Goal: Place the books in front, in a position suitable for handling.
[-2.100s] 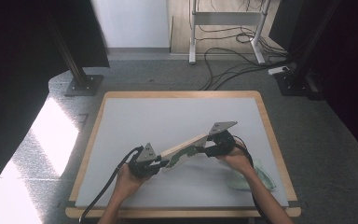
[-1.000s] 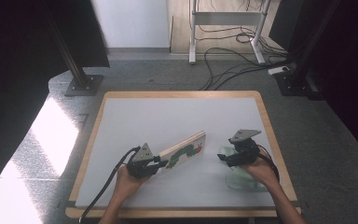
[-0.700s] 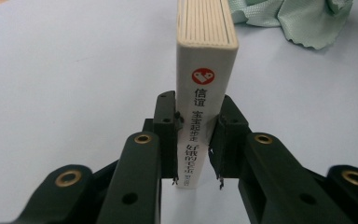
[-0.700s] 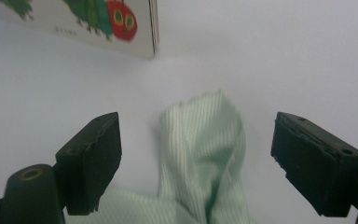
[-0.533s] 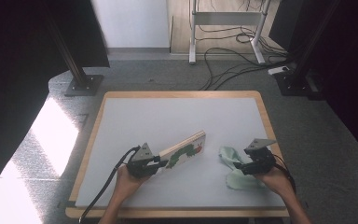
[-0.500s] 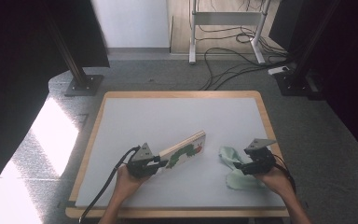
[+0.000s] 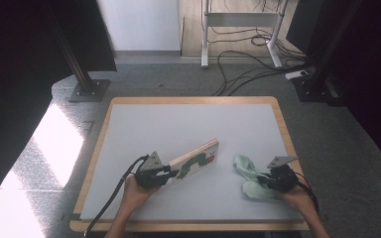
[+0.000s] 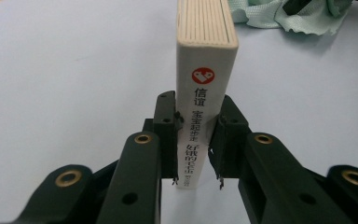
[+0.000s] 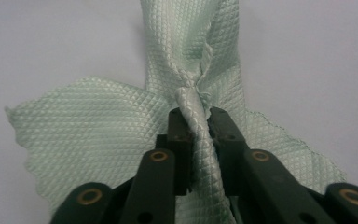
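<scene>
The right gripper [image 9: 196,122] has just been closing, and its jaws are now pinching a raised fold of the pale green waffle-textured cloth [image 9: 121,121], which is lying bunched on the white table top [image 7: 178,124] near the right edge. The right hand [image 7: 297,198] is reaching in low from the near edge. The left gripper [image 8: 196,135] is clamping the spine end of the thick cream board book [image 8: 205,60], holding it on edge, angled away toward the table's middle.
</scene>
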The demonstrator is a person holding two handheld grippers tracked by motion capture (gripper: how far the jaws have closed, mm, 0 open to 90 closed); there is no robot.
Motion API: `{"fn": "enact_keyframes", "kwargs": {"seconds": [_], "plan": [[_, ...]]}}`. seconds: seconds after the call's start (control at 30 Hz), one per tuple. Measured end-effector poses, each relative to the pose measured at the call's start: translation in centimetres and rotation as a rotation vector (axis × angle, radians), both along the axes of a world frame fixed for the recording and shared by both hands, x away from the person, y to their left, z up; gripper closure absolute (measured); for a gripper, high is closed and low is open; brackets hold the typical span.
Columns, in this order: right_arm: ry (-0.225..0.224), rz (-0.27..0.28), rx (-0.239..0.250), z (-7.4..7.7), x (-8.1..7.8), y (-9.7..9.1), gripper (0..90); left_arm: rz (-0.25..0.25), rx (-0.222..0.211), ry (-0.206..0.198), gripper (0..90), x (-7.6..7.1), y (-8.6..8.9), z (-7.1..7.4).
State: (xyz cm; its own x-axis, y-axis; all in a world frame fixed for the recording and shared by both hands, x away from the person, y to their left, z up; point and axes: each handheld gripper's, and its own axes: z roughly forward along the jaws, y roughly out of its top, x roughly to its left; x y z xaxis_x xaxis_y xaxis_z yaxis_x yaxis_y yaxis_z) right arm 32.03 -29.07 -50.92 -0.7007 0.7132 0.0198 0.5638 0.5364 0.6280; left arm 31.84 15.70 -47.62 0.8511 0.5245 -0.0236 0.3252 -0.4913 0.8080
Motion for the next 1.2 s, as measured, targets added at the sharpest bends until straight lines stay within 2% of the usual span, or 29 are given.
{"fn": "enact_keyframes", "kwargs": {"seconds": [0.1, 0.2, 0.27, 0.3, 0.4, 0.43, 0.47, 0.53, 0.6, 0.63, 0.73, 0.77, 0.8, 0.83, 0.87, 0.9, 0.93, 1.03, 1.17, 1.2], "plan": [[-0.011, 0.014, -0.003, 0.4, -0.2, 0.5, 81.8, 0.000, -0.003, 0.003, 74.4, 0.1, 0.0, 0.0], [-0.020, 0.038, 0.040, 1.1, -0.3, 1.2, 82.0, 0.003, -0.006, 0.007, 74.3, 0.1, 0.1, 0.0], [-0.022, 0.082, 0.067, 1.6, -0.4, 2.6, 82.0, 0.003, -0.005, 0.007, 74.3, 0.1, 0.1, 0.0], [-0.022, 0.082, 0.067, 1.6, -0.4, 2.6, 82.0, 0.002, -0.005, 0.007, 74.3, 0.1, 0.1, 0.0], [-0.027, 0.128, 0.084, 2.1, -0.4, 4.3, 81.9, 0.004, -0.005, 0.008, 74.3, 0.1, 0.1, 0.0], [-0.028, 0.158, 0.091, 2.3, -0.4, 5.5, 81.9, 0.003, -0.005, 0.011, 74.3, 0.2, 0.1, 0.0], [-0.028, 0.158, 0.091, 2.3, -0.4, 5.5, 81.9, 0.003, -0.005, 0.011, 74.3, 0.2, 0.1, 0.0], [-0.023, 0.207, 0.106, 2.6, -0.4, 7.4, 81.8, 0.003, -0.008, 0.012, 74.3, 0.2, 0.1, 0.0], [-0.023, 0.216, 0.110, 2.6, -0.4, 7.8, 81.8, 0.003, -0.008, 0.013, 74.3, 0.2, 0.1, 0.0], [-0.020, 0.241, 0.117, 2.7, -0.3, 8.9, 81.8, 0.003, -0.009, 0.012, 74.2, 0.2, 0.1, 0.0], [-0.016, 0.280, 0.125, 2.8, -0.2, 10.6, 81.8, 0.004, -0.009, 0.011, 74.2, 0.2, 0.1, 0.0], [-0.016, 0.280, 0.125, 2.8, -0.2, 10.6, 81.8, 0.004, -0.009, 0.011, 74.2, 0.2, 0.1, 0.0], [-0.015, 0.305, 0.128, 2.8, -0.2, 11.6, 81.8, 0.004, -0.009, 0.012, 74.2, 0.2, 0.1, 0.0], [-0.015, 0.305, 0.128, 2.8, -0.2, 11.6, 81.8, 0.004, -0.009, 0.012, 74.2, 0.2, 0.1, 0.0], [-0.018, 0.332, 0.132, 2.9, -0.2, 12.8, 81.8, 0.005, -0.010, 0.013, 74.2, 0.3, 0.2, 0.0], [-0.018, 0.332, 0.132, 2.9, -0.2, 12.8, 81.8, 0.005, -0.011, 0.013, 74.2, 0.3, 0.2, 0.0], [-0.018, 0.353, 0.141, 3.0, -0.2, 13.8, 81.8, 0.005, -0.012, 0.015, 74.2, 0.3, 0.2, 0.0], [-0.022, 0.372, 0.144, 3.1, -0.2, 14.6, 81.8, 0.006, -0.014, 0.016, 74.2, 0.3, 0.2, 0.0], [-0.021, 0.418, 0.151, 3.1, -0.1, 16.9, 81.8, 0.006, -0.015, 0.016, 74.2, 0.3, 0.2, -0.1], [-0.021, 0.418, 0.151, 3.1, -0.1, 16.9, 81.8, 0.006, -0.015, 0.016, 74.2, 0.3, 0.2, -0.1]]}}
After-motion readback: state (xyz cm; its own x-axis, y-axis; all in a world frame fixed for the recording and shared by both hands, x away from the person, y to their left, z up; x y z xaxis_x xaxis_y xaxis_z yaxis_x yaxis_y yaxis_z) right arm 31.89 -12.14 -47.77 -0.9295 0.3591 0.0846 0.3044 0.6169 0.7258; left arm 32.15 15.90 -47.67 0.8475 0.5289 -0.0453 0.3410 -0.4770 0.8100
